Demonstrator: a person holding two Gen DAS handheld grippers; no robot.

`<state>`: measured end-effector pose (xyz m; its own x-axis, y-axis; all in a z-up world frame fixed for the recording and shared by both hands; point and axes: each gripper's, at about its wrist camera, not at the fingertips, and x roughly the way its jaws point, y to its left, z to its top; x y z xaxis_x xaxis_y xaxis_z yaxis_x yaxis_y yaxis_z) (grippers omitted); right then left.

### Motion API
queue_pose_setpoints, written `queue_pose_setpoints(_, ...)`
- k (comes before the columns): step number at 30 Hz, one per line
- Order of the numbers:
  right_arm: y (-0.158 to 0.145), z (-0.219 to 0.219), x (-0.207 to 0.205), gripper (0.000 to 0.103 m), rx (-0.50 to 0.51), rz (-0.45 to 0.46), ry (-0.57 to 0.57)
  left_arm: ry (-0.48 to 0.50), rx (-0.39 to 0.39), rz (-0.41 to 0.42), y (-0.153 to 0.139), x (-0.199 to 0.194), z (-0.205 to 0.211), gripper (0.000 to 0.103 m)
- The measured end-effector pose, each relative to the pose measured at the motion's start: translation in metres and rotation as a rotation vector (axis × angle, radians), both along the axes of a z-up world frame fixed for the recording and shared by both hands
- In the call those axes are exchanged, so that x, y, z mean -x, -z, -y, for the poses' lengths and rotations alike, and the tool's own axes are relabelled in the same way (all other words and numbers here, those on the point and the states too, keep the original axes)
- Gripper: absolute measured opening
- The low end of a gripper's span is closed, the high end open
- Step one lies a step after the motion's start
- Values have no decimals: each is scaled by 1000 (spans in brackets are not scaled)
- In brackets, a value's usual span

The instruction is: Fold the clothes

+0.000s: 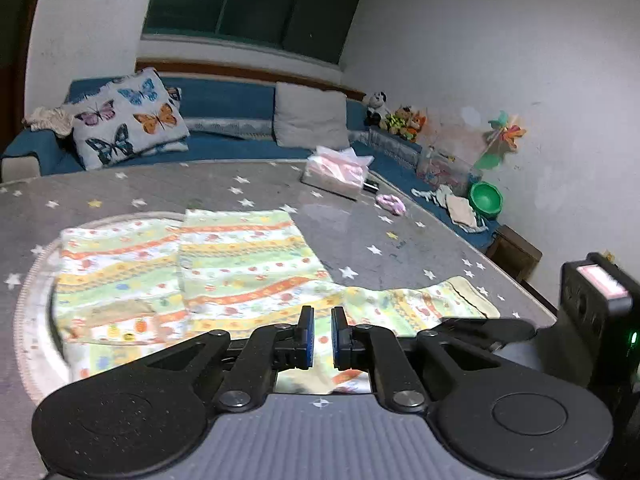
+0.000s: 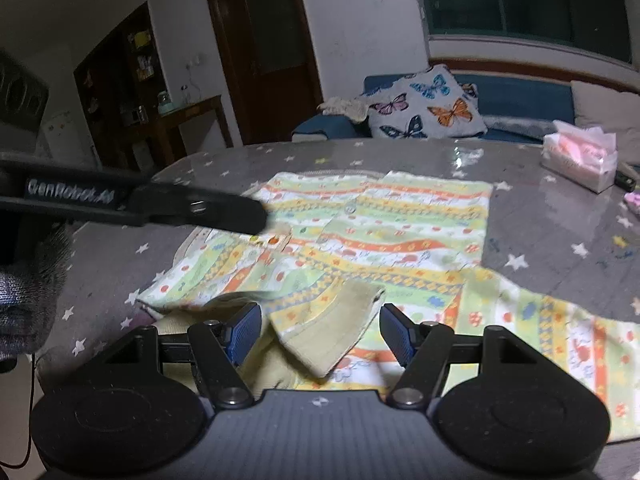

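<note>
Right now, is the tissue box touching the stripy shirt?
Apart. The left wrist view shows bare starry tablecloth between the tissue box and the stripy shirt.

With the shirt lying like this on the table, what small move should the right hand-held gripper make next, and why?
Probably ease the right hand-held gripper forward and close it on the beige cuff. Its jaws stand open, and the cuff of the folded-in sleeve lies between the pads, not yet pinched. The shirt lies mostly flat on the table, so gripping this sleeve seems the step before the next fold.
</note>
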<state>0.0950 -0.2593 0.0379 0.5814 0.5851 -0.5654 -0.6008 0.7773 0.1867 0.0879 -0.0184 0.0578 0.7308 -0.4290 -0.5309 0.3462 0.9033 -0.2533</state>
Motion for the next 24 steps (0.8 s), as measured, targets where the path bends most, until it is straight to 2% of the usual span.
queue_pose_setpoints(3, -6, 8, -5, 66, -23, 4, 34, -76, -21, -4, 2, -8, -20, 11)
queue_pose_setpoints(6, -6, 6, -12, 62, -38, -9, 52, -125, -95, -12, 11, -9, -31, 11)
queue_pose_setpoints(9, -1, -7, -15, 59, -19, -11, 35, -101, -133, -39, 21, -1, -35, 11)
queue_pose_setpoints(15, 4, -35, -11, 58, 50, 26, -32, -47, -192, -37, 33, 25, -36, 11)
queue_pose_setpoints(19, 3, -34, -17, 58, 61, 12, 14, -9, -234, -2, 35, 40, -33, 12)
queue_pose_setpoints(21, 6, -34, -21, 58, 62, -3, 32, -10, -247, -9, 40, 41, -32, 18)
queue_pose_setpoints(24, 10, -42, -20, 58, 94, -2, 5, -18, -269, -20, 47, 40, -32, 18)
